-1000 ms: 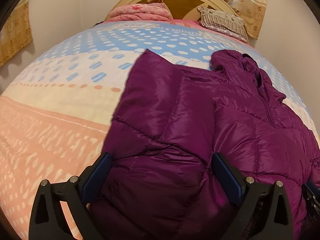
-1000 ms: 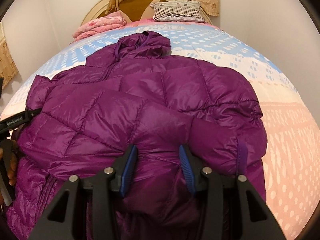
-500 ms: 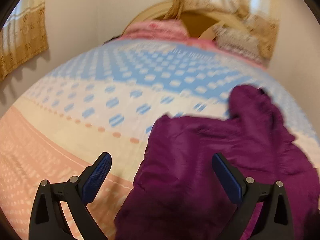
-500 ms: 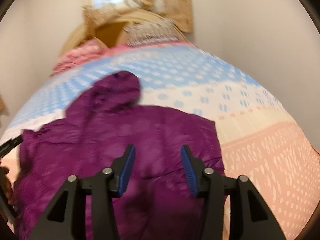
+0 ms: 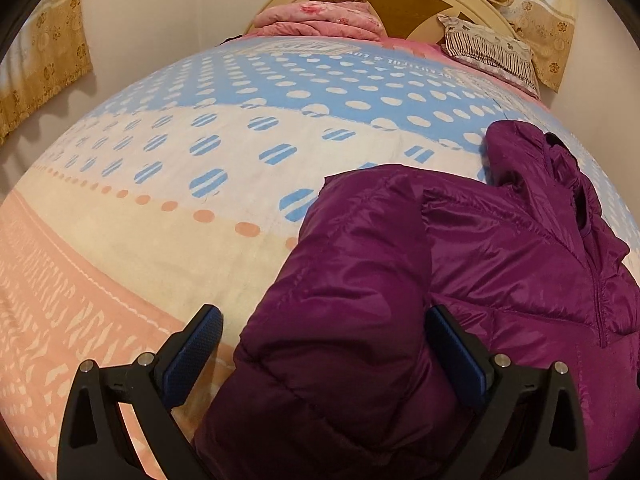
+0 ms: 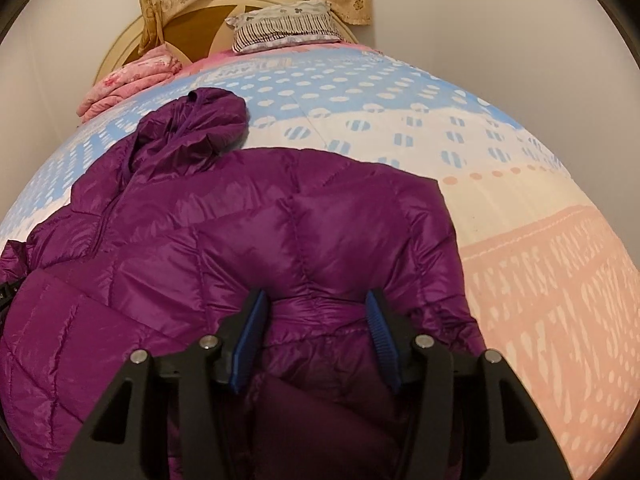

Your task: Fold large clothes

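Note:
A purple quilted down jacket (image 5: pixel 460 280) lies on the bed, hood (image 5: pixel 532 152) toward the headboard, both sides folded in over its middle. It also shows in the right wrist view (image 6: pixel 280 240), with the hood (image 6: pixel 196 120) at the far left. My left gripper (image 5: pixel 324 344) is open, its blue pads (image 5: pixel 192 352) wide apart over the jacket's left edge. My right gripper (image 6: pixel 316 332) is open, its pads (image 6: pixel 248 340) either side of a bulge of jacket fabric near the lower hem, without visibly pinching it.
The bed sheet (image 5: pixel 240 128) is blue, cream and pink with dots. A folded pink blanket (image 5: pixel 320 20) and a striped pillow (image 5: pixel 488 48) lie by the headboard (image 6: pixel 192 32). Walls stand close on both sides.
Both grippers pulled back and swung over the jacket, blurring the views half a second ago. They now sit lower over the jacket's near end. The jacket's folds look much the same.

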A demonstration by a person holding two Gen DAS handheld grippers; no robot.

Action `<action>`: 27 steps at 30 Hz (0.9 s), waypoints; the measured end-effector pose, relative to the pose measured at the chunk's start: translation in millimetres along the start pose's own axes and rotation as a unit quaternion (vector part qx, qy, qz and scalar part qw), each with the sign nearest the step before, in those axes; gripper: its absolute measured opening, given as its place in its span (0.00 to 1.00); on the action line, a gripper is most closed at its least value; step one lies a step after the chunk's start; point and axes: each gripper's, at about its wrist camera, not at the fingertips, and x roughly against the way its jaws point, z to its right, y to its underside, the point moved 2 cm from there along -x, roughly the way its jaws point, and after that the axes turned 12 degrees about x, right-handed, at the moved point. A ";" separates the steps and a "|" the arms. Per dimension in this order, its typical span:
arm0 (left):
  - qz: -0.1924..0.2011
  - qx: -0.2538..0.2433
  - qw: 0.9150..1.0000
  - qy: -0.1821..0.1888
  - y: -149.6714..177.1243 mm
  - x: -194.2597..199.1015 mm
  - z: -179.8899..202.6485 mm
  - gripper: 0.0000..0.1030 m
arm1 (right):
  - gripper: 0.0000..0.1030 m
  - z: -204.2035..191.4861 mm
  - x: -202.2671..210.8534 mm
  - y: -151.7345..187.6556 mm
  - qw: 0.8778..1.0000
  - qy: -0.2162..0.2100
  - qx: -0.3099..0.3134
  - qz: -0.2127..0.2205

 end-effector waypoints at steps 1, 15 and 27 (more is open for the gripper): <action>0.000 0.001 1.000 0.001 -0.2 -0.3 -0.4 0.99 | 0.54 0.0 -0.2 -0.2 1.000 0.000 0.000 0.000; -0.007 -0.002 1.000 0.007 -1.6 -4.4 -0.4 0.99 | 0.58 -2.6 -2.4 -0.7 1.000 -0.004 0.002 -0.002; -0.007 -0.004 1.000 0.005 -1.5 -5.3 0.8 0.99 | 0.59 -3.3 -3.2 0.0 1.000 -0.005 0.003 -0.003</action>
